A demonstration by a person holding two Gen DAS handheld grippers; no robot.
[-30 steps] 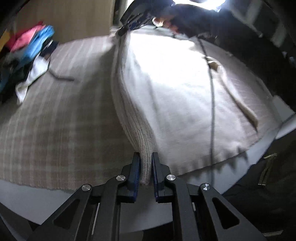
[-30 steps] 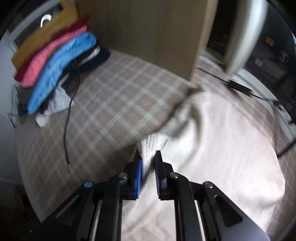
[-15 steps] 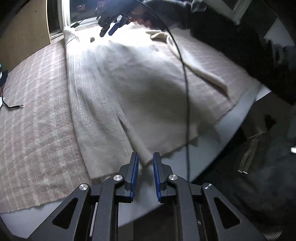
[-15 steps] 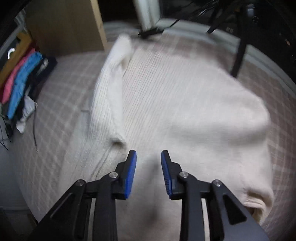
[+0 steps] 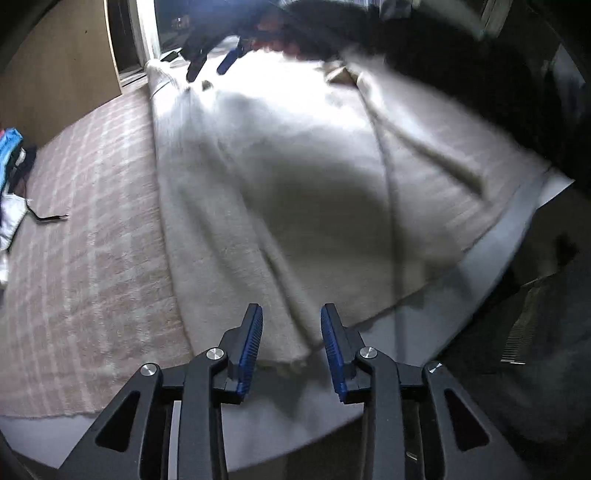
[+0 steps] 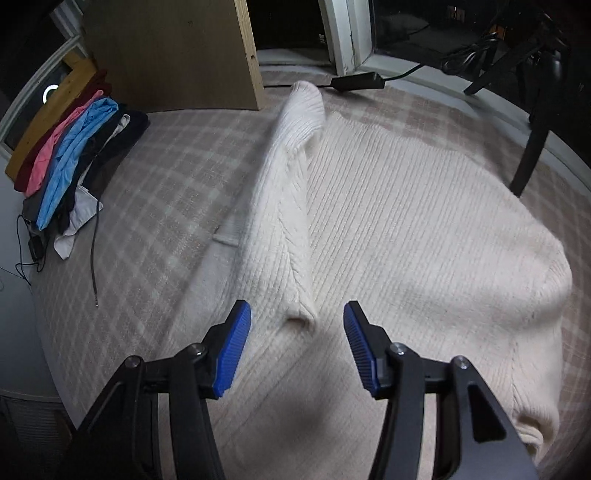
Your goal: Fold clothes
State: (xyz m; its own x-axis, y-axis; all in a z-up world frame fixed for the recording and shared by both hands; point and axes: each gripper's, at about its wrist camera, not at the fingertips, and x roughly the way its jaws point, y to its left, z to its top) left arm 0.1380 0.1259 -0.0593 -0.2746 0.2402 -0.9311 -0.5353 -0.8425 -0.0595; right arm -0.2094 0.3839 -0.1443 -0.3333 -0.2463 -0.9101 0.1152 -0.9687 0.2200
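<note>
On the plaid blanket, a cream ribbed sweater lies spread flat, with one sleeve folded inward along its side so that the cuff ends just ahead of the right gripper. That gripper points steeply down over the sweater; its blue-padded fingers are opening and stand well apart, with only flat knit below the gap and nothing pinched between them.

In the left wrist view, the sweater runs away from the camera toward a bright window, and its near edge lies at the blanket's border, close to the bed's edge. The left gripper hovers over that near edge. Its fingers are also opening, narrower than the right pair, and the sweater's edge lies in the gap below them, but the pads do not press on it. At the far end of the sweater the right gripper shows again, small and blurred, borne by a hand in a dark sleeve.

A stack of folded clothes in pink, blue and dark colours sits well apart at the blanket's far left, beside a wooden panel. A thin black cable trails from the stack across the blanket.
</note>
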